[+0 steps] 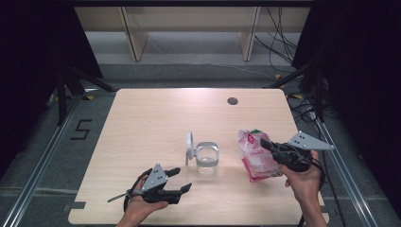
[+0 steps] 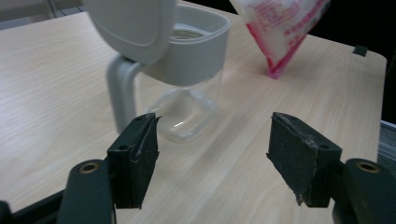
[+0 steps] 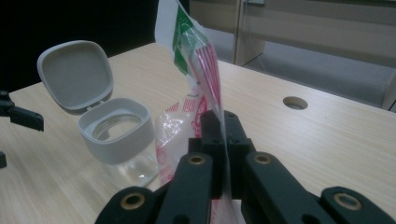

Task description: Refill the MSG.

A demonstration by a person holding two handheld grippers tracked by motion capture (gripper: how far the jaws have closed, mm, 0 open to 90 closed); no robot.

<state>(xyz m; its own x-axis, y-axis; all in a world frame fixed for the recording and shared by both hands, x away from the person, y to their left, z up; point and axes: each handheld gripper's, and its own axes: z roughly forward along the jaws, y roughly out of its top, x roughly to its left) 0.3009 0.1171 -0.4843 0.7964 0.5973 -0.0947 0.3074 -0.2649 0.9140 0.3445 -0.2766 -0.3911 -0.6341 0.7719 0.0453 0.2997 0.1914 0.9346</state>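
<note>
While pinched in right claw (image 3: 223, 154), bag (image 3: 196, 70) hangs beside open jar (image 3: 116, 135)

A lab recording bay: bare pale wooden table (image 1: 151, 113) with a cable hole (image 1: 232, 100) near its far edge, black curtains (image 1: 38, 42), floor rails (image 1: 42, 156), loose cables (image 1: 279, 42), a taped floor number (image 1: 81, 129).

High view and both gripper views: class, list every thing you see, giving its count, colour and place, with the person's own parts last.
Jar: one, clear with grey collar and open flip lid, table centre.
Bag: one, pink-and-white plastic with green top, right of the jar, clamped in the right tongs.
Table: one, light wood, with a round hole near its far edge.
Left tongs: black, open, near the jar.
Right tongs: black, shut on the bag.
Hands: two, at the bottom edge.
</note>
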